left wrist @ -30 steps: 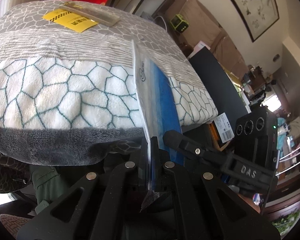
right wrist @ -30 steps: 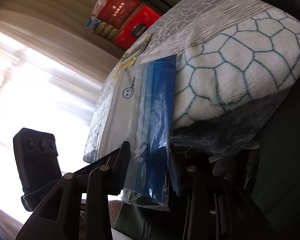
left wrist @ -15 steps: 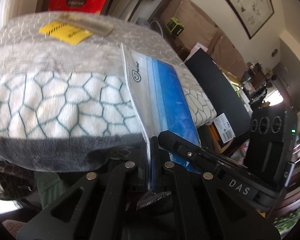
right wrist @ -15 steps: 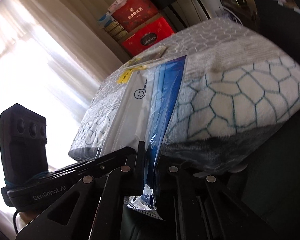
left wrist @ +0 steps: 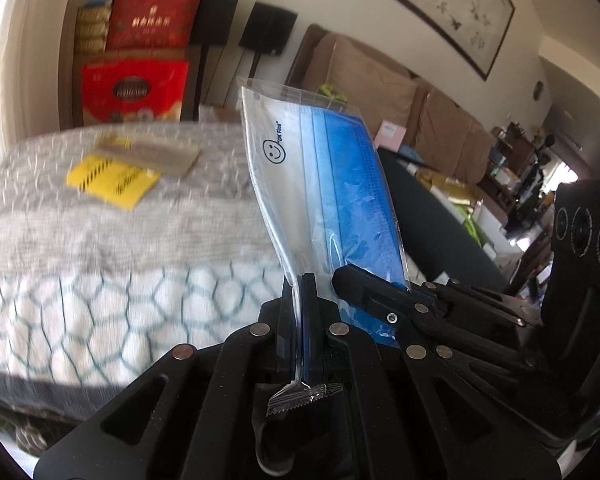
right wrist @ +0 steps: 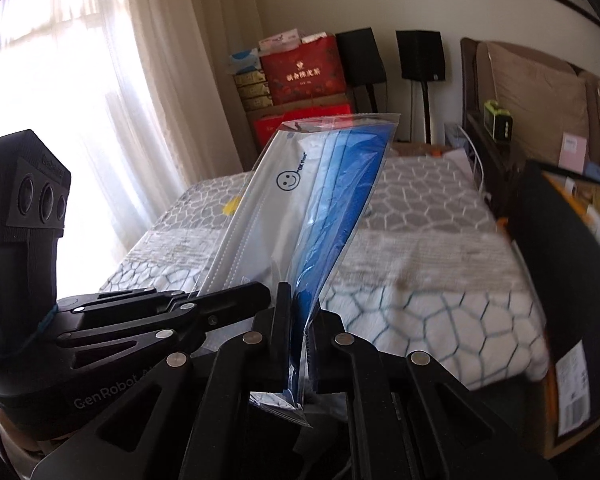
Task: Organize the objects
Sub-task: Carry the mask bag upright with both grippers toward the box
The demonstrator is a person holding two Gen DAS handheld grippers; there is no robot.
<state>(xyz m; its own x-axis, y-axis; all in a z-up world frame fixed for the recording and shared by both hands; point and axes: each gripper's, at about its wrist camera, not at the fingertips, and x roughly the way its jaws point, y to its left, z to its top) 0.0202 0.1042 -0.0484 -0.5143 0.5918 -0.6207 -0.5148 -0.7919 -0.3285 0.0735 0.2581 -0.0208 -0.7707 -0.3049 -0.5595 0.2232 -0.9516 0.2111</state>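
Note:
A clear plastic bag of blue face masks (left wrist: 324, 184) with a smiley logo stands upright, held at its lower edge by both grippers. My left gripper (left wrist: 302, 292) is shut on the bag's left bottom corner. My right gripper (right wrist: 298, 304) is shut on the same bag (right wrist: 320, 200) at its other corner. The right gripper's fingers (left wrist: 376, 292) show in the left wrist view, the left gripper's fingers (right wrist: 220, 300) in the right wrist view. The bag is lifted above the patterned blanket (left wrist: 100, 288).
A yellow packet (left wrist: 114, 178) and a grey flat packet (left wrist: 156, 152) lie on the far part of the blanket (right wrist: 440, 272). Red gift boxes (left wrist: 134, 92) are stacked by the wall. A black panel (right wrist: 556, 248) stands to the right. A curtained window (right wrist: 60, 100) is left.
Both grippers have raised and tilted up with the mask bag, lifting it off the blanket's front edge. The view now looks across the blanket toward the wall.

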